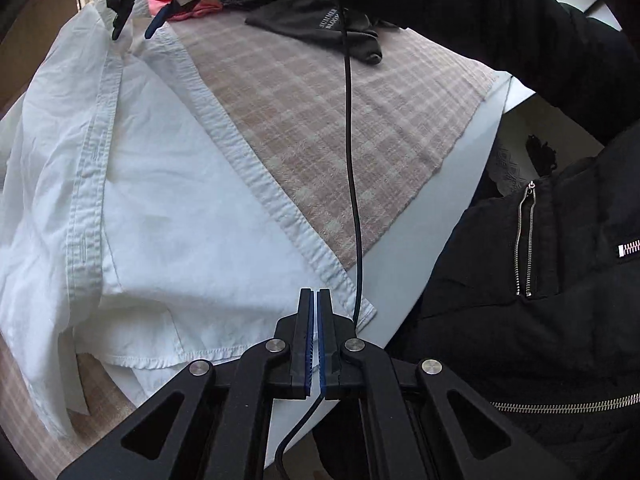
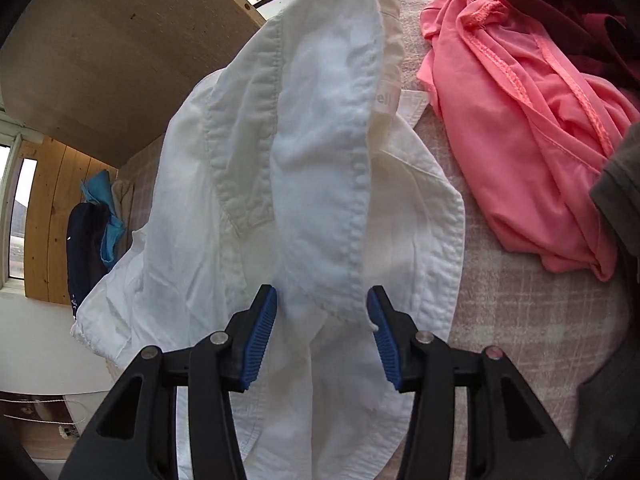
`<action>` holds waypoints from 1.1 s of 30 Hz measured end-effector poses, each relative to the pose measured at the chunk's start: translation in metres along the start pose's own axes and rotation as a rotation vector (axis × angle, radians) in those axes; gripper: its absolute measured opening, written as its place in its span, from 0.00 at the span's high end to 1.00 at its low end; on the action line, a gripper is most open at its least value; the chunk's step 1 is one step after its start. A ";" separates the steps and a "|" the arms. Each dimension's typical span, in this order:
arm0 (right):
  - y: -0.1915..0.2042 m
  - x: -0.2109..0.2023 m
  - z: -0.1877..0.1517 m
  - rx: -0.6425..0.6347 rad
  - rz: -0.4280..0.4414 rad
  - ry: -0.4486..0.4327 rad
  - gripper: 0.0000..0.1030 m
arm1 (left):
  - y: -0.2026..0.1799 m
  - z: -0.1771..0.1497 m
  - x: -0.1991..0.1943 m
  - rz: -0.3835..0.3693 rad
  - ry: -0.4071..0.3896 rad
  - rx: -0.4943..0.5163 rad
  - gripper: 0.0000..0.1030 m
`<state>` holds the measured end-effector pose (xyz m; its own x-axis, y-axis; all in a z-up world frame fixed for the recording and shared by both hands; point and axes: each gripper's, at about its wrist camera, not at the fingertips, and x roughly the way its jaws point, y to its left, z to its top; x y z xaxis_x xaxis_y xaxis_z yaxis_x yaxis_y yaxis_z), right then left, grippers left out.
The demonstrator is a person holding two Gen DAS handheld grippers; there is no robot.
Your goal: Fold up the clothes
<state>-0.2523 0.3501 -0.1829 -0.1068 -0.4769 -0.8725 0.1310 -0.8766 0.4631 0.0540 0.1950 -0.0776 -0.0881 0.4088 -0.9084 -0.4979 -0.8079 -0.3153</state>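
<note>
A white button-up shirt (image 1: 160, 220) lies spread on a pink checked cloth (image 1: 320, 120), hem towards me. At the shirt's near hem corner my left gripper (image 1: 315, 296) is shut, with a thin strip of white showing between its blue pads. My right gripper (image 1: 134, 32) is at the far end of the shirt, by the collar. In the right wrist view the right gripper (image 2: 322, 312) is open. The shirt's collar (image 2: 320, 160) stands up between its fingers (image 2: 260, 332), and neither pad presses on it.
A pink garment (image 2: 520, 140) and a dark red one (image 2: 560, 0) lie right of the collar. A grey printed garment (image 1: 312, 20) lies at the far side. A black cable (image 1: 350, 140) hangs across the cloth. A person's black jacket (image 1: 540, 280) is beside the white table edge (image 1: 440, 220).
</note>
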 end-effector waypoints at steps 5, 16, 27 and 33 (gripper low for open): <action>0.003 -0.017 0.008 -0.029 -0.026 -0.040 0.55 | -0.007 0.004 0.005 0.032 -0.017 -0.049 0.95; 0.051 -0.005 0.030 -0.267 -0.162 0.004 0.55 | 0.023 0.009 0.034 0.179 0.059 -0.063 0.90; 0.099 -0.022 0.072 -0.327 -0.106 -0.097 0.98 | 0.033 0.007 0.046 0.143 0.124 -0.030 0.74; 0.081 -0.020 0.067 -0.329 -0.286 -0.129 0.91 | 0.037 0.001 0.041 0.118 0.117 -0.047 0.72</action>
<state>-0.3053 0.2849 -0.1174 -0.3033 -0.2412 -0.9219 0.3824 -0.9169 0.1141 0.0309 0.1825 -0.1260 -0.0411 0.2598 -0.9648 -0.4493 -0.8673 -0.2144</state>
